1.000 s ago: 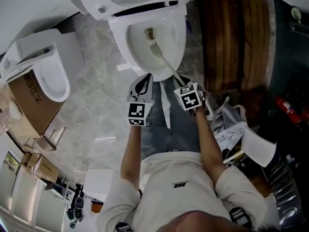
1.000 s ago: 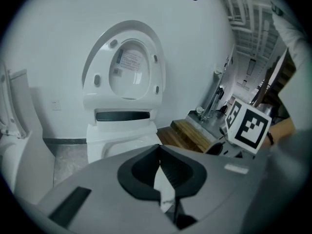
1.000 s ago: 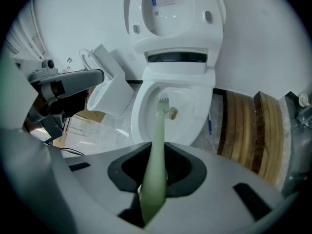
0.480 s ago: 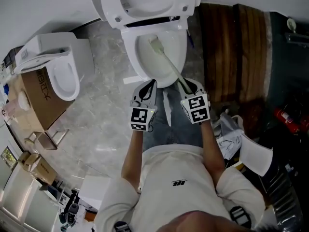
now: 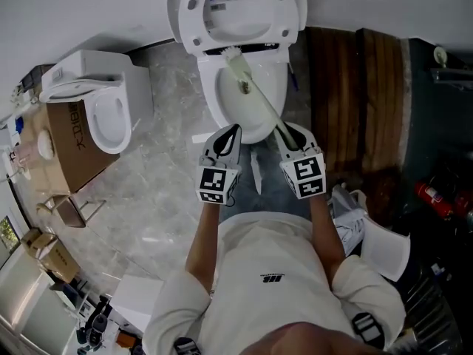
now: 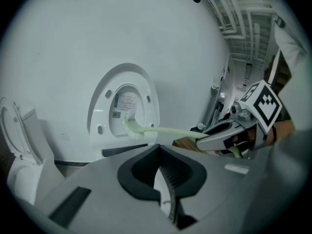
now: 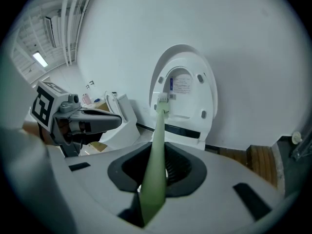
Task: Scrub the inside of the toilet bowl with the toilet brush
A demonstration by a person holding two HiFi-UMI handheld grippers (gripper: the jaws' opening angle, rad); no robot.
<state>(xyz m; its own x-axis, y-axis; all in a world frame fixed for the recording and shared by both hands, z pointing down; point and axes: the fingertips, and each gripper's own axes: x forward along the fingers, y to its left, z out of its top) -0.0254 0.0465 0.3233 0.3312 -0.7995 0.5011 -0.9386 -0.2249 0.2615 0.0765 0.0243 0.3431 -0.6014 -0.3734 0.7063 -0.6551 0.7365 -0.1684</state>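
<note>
The white toilet bowl (image 5: 255,120) stands with its lid (image 5: 236,6) raised against the wall. A pale green toilet brush (image 5: 255,87) slants from my right gripper (image 5: 284,129) up across the bowl. Its bristle head (image 5: 232,53) sits high at the bowl's rear rim, just under the lid. The right gripper is shut on the brush handle (image 7: 155,174), and the head (image 7: 162,103) shows in front of the lid (image 7: 185,89). My left gripper (image 5: 230,130) hovers at the bowl's front edge, shut with nothing in it (image 6: 165,182). From there the brush (image 6: 141,129) and right gripper (image 6: 222,133) are visible.
A second white toilet (image 5: 100,106) and a cardboard box (image 5: 65,150) stand to the left. A dark wooden panel (image 5: 355,87) lies right of the bowl. Bags and papers (image 5: 366,224) and a red extinguisher (image 5: 430,196) crowd the right. Marble floor (image 5: 162,191) lies around.
The brush head has moved from the bottom of the bowl up to its rear rim. Both grippers shifted slightly forward; the head view has drifted so the toilet sits lower in frame.
</note>
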